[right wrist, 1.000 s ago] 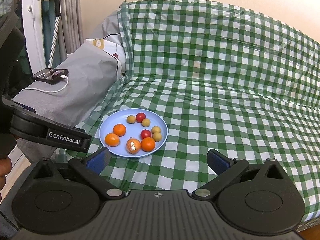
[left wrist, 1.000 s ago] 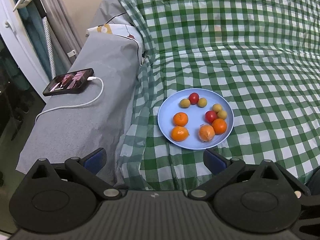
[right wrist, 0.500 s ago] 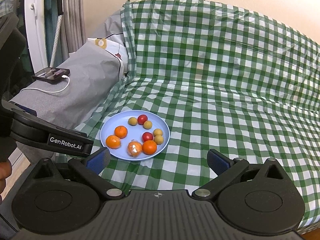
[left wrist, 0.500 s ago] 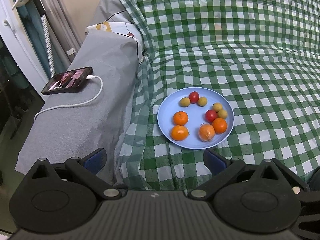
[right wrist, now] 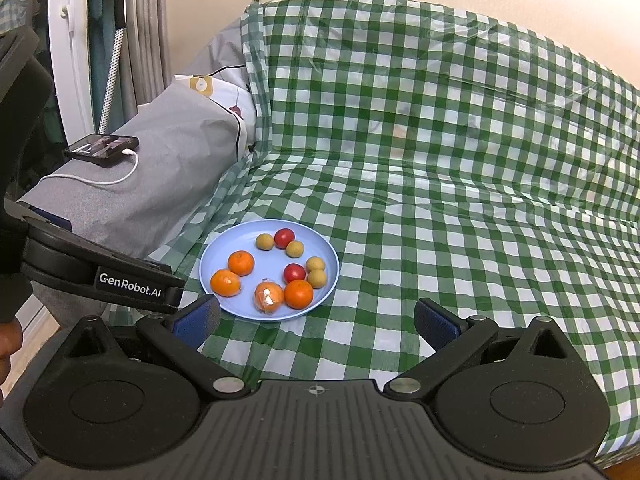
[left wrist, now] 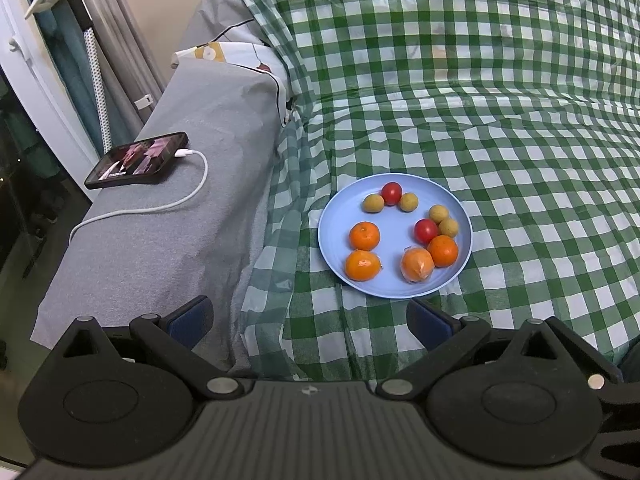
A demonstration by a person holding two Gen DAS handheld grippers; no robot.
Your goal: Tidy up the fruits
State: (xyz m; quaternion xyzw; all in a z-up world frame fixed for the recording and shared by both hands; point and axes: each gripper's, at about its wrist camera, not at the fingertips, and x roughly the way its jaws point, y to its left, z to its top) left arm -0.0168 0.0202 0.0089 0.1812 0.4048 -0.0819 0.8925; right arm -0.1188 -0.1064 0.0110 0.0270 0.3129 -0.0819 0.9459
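A light blue plate (left wrist: 332,236) (right wrist: 208,268) lies on the green checked cloth. On it are several oranges, one wrapped in plastic (left wrist: 417,265) (right wrist: 269,298), two red tomatoes (left wrist: 391,193) (right wrist: 284,237) and several small yellow-brown fruits (left wrist: 408,201) (right wrist: 295,249). My left gripper (left wrist: 308,322) is open and empty, just short of the plate's near edge. My right gripper (right wrist: 316,322) is open and empty, near the plate's front right edge. The left gripper's body (right wrist: 100,276) shows at the left of the right wrist view.
A phone (left wrist: 138,160) (right wrist: 102,148) with a white charging cable (left wrist: 176,204) lies on a grey covered armrest (left wrist: 160,240) left of the plate. The checked cloth (left wrist: 520,160) covers the seat and backrest. Curtains and a pole stand at far left.
Both grippers have drifted slightly; in the right wrist view the plate sits lower and more to the right. Both stay open. No fruit has moved.
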